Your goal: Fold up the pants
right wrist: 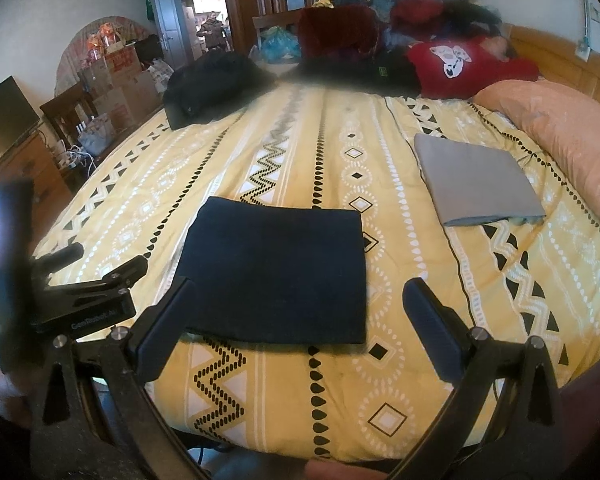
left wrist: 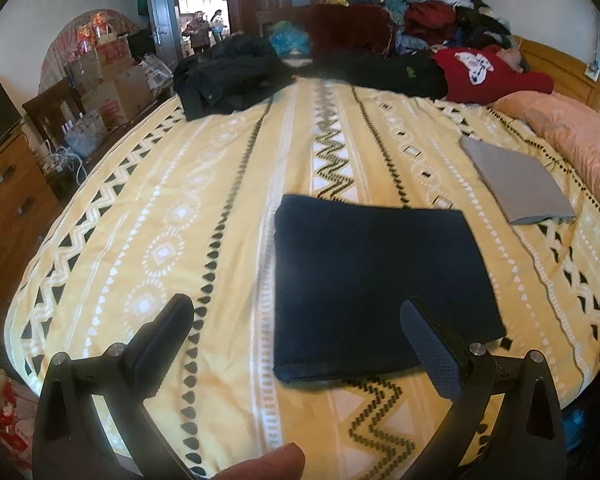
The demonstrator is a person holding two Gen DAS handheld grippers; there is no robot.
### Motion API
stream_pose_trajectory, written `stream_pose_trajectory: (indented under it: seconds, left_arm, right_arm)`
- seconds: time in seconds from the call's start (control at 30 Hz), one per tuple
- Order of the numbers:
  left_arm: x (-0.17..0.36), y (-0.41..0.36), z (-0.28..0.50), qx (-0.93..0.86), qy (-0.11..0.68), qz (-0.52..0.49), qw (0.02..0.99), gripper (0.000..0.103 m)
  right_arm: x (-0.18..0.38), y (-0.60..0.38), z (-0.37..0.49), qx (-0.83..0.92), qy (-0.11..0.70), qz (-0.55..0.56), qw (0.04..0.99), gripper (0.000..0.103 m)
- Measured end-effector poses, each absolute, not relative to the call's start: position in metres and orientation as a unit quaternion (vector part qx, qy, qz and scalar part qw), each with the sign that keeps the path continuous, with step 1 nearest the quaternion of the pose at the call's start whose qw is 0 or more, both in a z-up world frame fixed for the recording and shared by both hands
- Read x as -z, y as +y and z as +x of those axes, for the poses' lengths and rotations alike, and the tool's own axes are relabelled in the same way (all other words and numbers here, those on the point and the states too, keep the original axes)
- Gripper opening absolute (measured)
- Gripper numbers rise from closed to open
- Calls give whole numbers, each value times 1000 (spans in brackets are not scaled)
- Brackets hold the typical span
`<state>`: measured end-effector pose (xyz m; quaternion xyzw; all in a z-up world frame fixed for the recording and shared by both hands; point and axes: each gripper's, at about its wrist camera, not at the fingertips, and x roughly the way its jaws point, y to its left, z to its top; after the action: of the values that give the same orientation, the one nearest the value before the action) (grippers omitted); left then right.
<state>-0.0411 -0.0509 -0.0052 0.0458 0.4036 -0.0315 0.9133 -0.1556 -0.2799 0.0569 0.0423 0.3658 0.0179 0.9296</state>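
Dark navy pants (left wrist: 376,284) lie folded into a flat rectangle on the yellow patterned bedspread (left wrist: 180,200). They also show in the right wrist view (right wrist: 276,272). My left gripper (left wrist: 300,316) is open and empty, held above the near edge of the bed, its right finger over the pants' near right corner. My right gripper (right wrist: 300,292) is open and empty, hovering over the pants' near edge. The left gripper's body (right wrist: 84,300) shows at the left of the right wrist view.
A folded grey garment (left wrist: 516,180) lies to the right of the pants, also in the right wrist view (right wrist: 476,180). A pink pillow (left wrist: 572,136), a red garment (left wrist: 488,72), black clothes (left wrist: 228,80) and a clothes pile (left wrist: 412,12) fill the far side. A dresser (left wrist: 8,200) stands at left.
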Motion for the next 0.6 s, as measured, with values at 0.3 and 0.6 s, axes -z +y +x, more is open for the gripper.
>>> stream_pose_trajectory:
  seconds: [0.3, 0.6]
  left_arm:
    - [7, -49, -42, 34, 401, 38, 914, 103]
    - [5, -46, -43, 37, 400, 28, 915, 103]
  right_arm:
    - [-57, -279, -154, -16, 364, 42, 930, 102]
    - [-58, -276, -156, -10, 364, 32, 931, 103]
